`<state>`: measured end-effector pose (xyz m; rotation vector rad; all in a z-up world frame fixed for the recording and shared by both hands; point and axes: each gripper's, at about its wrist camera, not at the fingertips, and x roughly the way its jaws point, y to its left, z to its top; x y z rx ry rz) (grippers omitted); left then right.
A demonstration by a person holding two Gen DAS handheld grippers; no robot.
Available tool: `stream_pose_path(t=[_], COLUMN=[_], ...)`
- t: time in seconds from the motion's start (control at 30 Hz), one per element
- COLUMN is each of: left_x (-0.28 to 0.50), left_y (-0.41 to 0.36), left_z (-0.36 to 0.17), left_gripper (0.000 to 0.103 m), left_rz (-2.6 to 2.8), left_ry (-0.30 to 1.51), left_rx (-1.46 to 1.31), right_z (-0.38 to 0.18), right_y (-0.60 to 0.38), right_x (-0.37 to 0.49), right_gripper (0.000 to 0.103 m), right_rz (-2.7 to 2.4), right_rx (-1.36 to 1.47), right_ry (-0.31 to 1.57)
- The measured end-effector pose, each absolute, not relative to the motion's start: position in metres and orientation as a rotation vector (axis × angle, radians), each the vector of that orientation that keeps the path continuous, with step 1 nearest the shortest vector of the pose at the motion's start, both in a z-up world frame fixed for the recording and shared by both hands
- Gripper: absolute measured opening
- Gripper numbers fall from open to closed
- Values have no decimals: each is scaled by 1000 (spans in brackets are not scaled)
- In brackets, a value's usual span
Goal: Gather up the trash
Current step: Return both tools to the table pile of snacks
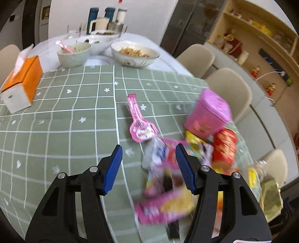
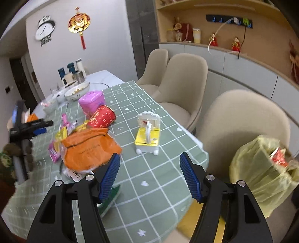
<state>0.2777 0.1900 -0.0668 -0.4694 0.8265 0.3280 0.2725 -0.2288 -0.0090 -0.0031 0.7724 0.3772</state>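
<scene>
My left gripper (image 1: 148, 149) is open over a blurred heap of pink and silver snack wrappers (image 1: 160, 168) on the green checked tablecloth. A pink guitar-shaped wrapper (image 1: 139, 121), a tipped pink tub (image 1: 209, 114) and a red cup (image 1: 224, 147) lie just beyond. My right gripper (image 2: 149, 158) is open and empty above the table's near edge. In the right wrist view an orange plastic bag (image 2: 89, 147) lies left of it, with the red cup (image 2: 101, 116) and pink tub (image 2: 91, 101) behind. A yellow-green trash bag (image 2: 261, 168) hangs off the table to the right, with a red wrapper inside.
A small yellow and white toy chair (image 2: 147, 134) stands on the cloth. An orange tissue box (image 1: 22, 82) sits at far left. Bowls with food (image 1: 134, 54) and flasks (image 1: 101, 16) fill the far end. Beige chairs (image 2: 183, 84) line the table's right side.
</scene>
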Motion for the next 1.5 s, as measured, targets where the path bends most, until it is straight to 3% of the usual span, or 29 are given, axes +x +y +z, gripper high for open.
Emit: stream_pose_path(t=[0.37,0.4,0.47,0.53,0.9,1.03,1.13,1.43,1.5], left_x=[348,351,351,343,275,276,292,346,348], left_y=[209,205,199,193,160,174,196,227,224], left_z=[-116,-117,-117,-115,-75,-68,-72,-121,-121], left_gripper=[56,52,26,16,13,43,52,51,27], left_rz=[422,429,417,379,189,186,266,362,345], left_ry=[971,980,995,1003,925,867,842,948,942], left_rx=[-438,-409,-377,-396,-422,-413,-409,-318,-294], right_z=[-40,-42,-44,-45,-46,-48,-45,-60,-63], right_y=[-183,-179,-168,-158,-85,-67,-63,-64,-60], right_x=[316,320,328,336,397,415,417,418,421], right_gripper=[63,63,63,63,63,63,63,63,63], right_rz=[436,445,478,513,650,663,647,651,668], right_rx=[-72,-80,-80,-80,21,54,20,20,47], right_ry=[806,810,822,826,892,923,885,926,945])
